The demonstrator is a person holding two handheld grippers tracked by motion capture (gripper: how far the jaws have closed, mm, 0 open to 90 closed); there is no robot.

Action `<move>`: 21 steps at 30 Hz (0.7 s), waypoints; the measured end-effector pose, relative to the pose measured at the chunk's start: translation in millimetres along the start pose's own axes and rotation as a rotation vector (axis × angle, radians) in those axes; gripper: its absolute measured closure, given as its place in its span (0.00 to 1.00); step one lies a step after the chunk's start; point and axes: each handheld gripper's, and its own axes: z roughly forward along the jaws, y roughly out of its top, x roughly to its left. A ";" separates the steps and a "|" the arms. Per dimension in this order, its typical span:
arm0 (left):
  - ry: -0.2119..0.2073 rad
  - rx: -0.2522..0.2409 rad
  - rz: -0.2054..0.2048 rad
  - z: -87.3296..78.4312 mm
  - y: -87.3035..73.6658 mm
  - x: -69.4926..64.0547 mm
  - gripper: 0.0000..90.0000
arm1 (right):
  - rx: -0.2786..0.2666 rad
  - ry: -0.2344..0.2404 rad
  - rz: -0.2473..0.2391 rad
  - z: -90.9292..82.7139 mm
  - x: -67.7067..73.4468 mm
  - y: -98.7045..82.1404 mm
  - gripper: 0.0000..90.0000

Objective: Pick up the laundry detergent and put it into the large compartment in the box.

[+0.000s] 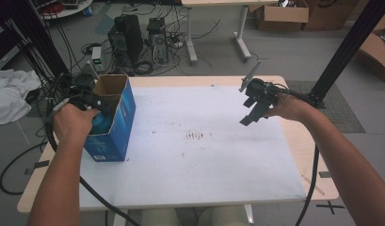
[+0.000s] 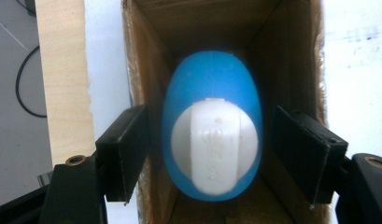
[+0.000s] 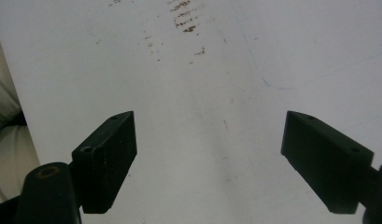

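Note:
A blue bottle (image 2: 212, 93) with a white cap (image 2: 214, 149) stands inside an open-topped box (image 2: 146, 56) with brown cardboard inner walls. My left gripper (image 2: 209, 154) is open with one jaw on each side of the bottle, a narrow gap showing at both. In the high view the box (image 1: 116, 127) is blue outside and stands at the table's left edge, with my left gripper (image 1: 97, 101) at its mouth. My right gripper (image 1: 250, 114) hangs open above the right half of the table (image 1: 195, 160). Nothing lies between my right gripper's (image 3: 207, 154) jaws.
The white tabletop (image 3: 216, 70) has brown smudges (image 1: 196, 136) near its middle. Beyond the far edge the floor holds computer towers (image 1: 129, 37), cables and cardboard boxes (image 1: 282, 14). A black frame post (image 1: 343, 52) rises at the right. White cloth (image 1: 9, 96) lies left of the table.

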 end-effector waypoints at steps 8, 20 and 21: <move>0.004 -0.017 0.049 -19.9 4.7 -4.1 0.31 | 0.002 -0.002 0.006 -3.4 1.5 -1.7 0.20; -0.056 -0.055 0.117 -54.8 14.2 -29.1 0.28 | 0.000 -0.008 0.008 -5.3 3.2 0.4 0.21; -0.066 -0.061 0.127 -56.9 14.7 -32.3 0.28 | 0.000 -0.008 0.007 -5.5 3.2 0.6 0.21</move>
